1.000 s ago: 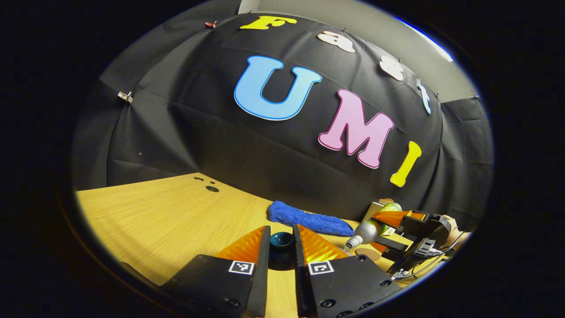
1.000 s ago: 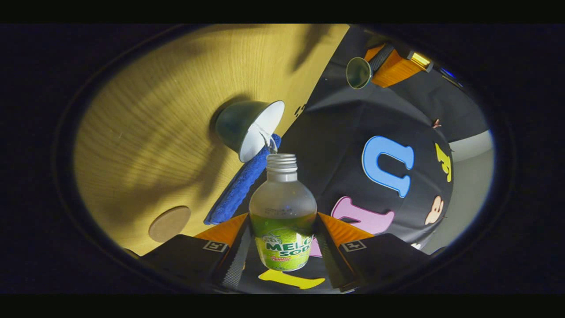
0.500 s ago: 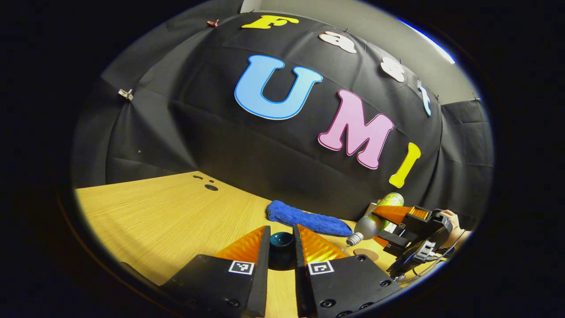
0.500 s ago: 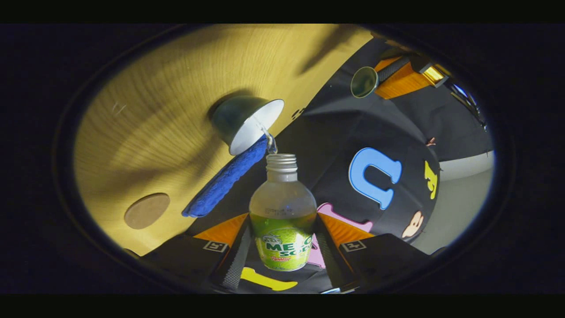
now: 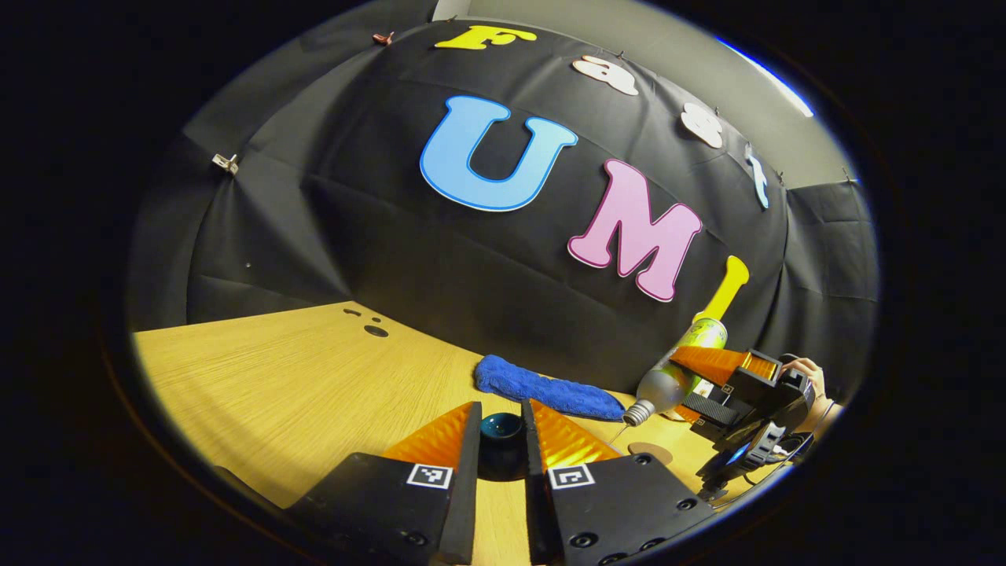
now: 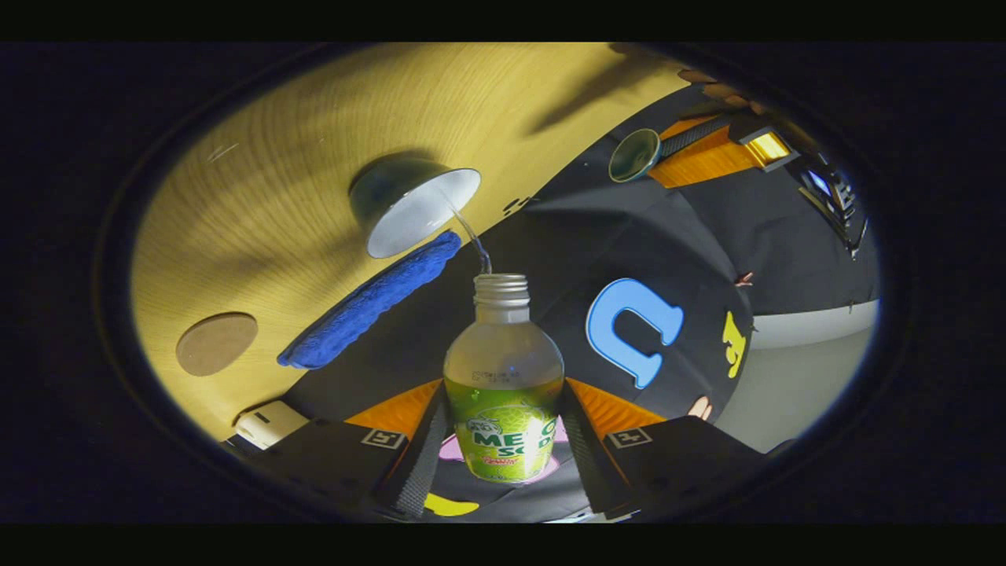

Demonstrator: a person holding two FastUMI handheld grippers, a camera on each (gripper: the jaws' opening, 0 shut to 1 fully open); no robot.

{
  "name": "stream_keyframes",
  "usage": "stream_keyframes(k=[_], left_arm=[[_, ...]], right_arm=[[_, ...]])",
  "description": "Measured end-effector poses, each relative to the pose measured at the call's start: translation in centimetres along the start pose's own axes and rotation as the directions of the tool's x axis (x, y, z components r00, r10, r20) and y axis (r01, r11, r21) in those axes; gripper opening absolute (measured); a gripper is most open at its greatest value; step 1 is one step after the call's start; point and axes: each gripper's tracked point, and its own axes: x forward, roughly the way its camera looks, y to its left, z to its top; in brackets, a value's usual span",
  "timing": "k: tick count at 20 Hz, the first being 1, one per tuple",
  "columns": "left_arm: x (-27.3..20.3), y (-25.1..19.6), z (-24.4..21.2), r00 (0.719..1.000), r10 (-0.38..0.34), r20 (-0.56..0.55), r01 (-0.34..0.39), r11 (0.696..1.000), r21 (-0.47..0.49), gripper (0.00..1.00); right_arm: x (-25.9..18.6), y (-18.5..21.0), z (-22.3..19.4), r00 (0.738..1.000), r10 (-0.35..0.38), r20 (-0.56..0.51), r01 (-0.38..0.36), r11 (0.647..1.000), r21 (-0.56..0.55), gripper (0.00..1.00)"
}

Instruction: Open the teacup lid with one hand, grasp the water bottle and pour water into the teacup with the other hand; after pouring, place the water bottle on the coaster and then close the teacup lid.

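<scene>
1. Right gripper clamped on water bottle, tilted, thin stream running from its mouth into open teacup on table.
2. Left gripper clenched on dark lid, held above table.
3. Coaster bare, beside blue cloth.

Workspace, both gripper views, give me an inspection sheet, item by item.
Surface: wooden table, small holes near its far edge.
Job's things: water bottle tipped, thin stream running into the open teacup; teacup lid held off the cup; coaster bare.
Clutter: blue cloth; small white object at the table edge.
Grippers: left gripper shut on the lid; right gripper shut on the bottle.
Cables: one by the right gripper.
Surroundings: black cloth wall.
</scene>
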Motion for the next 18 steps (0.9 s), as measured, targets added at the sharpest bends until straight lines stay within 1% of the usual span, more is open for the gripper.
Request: stream_keyframes(k=[3, 8, 9, 10, 11, 12, 13, 14, 15, 16, 17, 18], left_arm=[[0.1, 0.0, 0.1, 1.0, -0.005, 0.003, 0.005, 1.0, -0.007, 0.3], [0.0, 0.0, 0.2, 1.0, -0.01, 0.0, 0.01, 1.0, -0.011, 0.3], [0.1, 0.0, 0.1, 1.0, -0.01, -0.002, 0.01, 1.0, -0.012, 0.33], [0.0, 0.0, 0.2, 1.0, -0.011, -0.002, 0.011, 1.0, -0.013, 0.3], [0.1, 0.0, 0.1, 1.0, -0.012, -0.002, 0.012, 1.0, -0.013, 0.3], [0.1, 0.0, 0.2, 1.0, -0.013, -0.002, 0.013, 1.0, -0.012, 0.3], [0.2, 0.0, 0.2, 1.0, -0.012, -0.001, 0.012, 1.0, -0.011, 0.3], [0.2, 0.0, 0.2, 1.0, -0.01, -0.001, 0.01, 1.0, -0.009, 0.3], [0.2, -0.1, 0.1, 1.0, -0.009, 0.0, 0.009, 1.0, -0.007, 0.3], [0.2, -0.1, 0.2, 1.0, -0.008, -0.001, 0.008, 1.0, -0.004, 0.3], [0.2, -0.2, 0.1, 1.0, -0.007, -0.002, 0.007, 1.0, -0.002, 0.3], [0.1, -0.4, 0.2, 1.0, -0.009, -0.004, 0.009, 1.0, 0.001, 0.3]], right_arm=[[0.0, -0.6, 0.2, 1.0, -0.011, 0.011, 0.011, 1.0, -0.021, 0.77], [0.2, -0.7, 0.1, 1.0, -0.008, 0.009, 0.009, 1.0, -0.029, 0.77], [0.1, -0.7, 0.1, 1.0, -0.007, 0.008, 0.007, 1.0, -0.029, 0.77], [0.1, -0.7, 0.2, 1.0, -0.004, 0.008, 0.004, 1.0, -0.026, 0.77], [0.0, -0.5, 0.1, 1.0, 0.007, 0.003, -0.007, 1.0, -0.012, 0.77], [0.0, 0.1, 0.1, 0.999, 0.035, -0.004, -0.035, 0.999, 0.027, 0.77], [-0.2, 0.9, 0.2, 0.997, 0.073, -0.009, -0.072, 0.992, 0.101, 0.77], [-0.5, 1.8, 0.3, 0.994, 0.108, -0.015, -0.103, 0.973, 0.204, 0.77], [-0.9, 2.9, 0.6, 0.989, 0.149, -0.011, -0.137, 0.934, 0.329, 0.77], [-1.3, 4.1, 0.9, 0.982, 0.188, -0.002, -0.167, 0.874, 0.456, 0.77], [-1.7, 4.8, 1.4, 0.976, 0.219, 0.005, -0.183, 0.799, 0.573, 0.78], [-1.4, 5.6, 1.8, 0.969, 0.248, 0.016, -0.193, 0.71, 0.678, 0.78]])
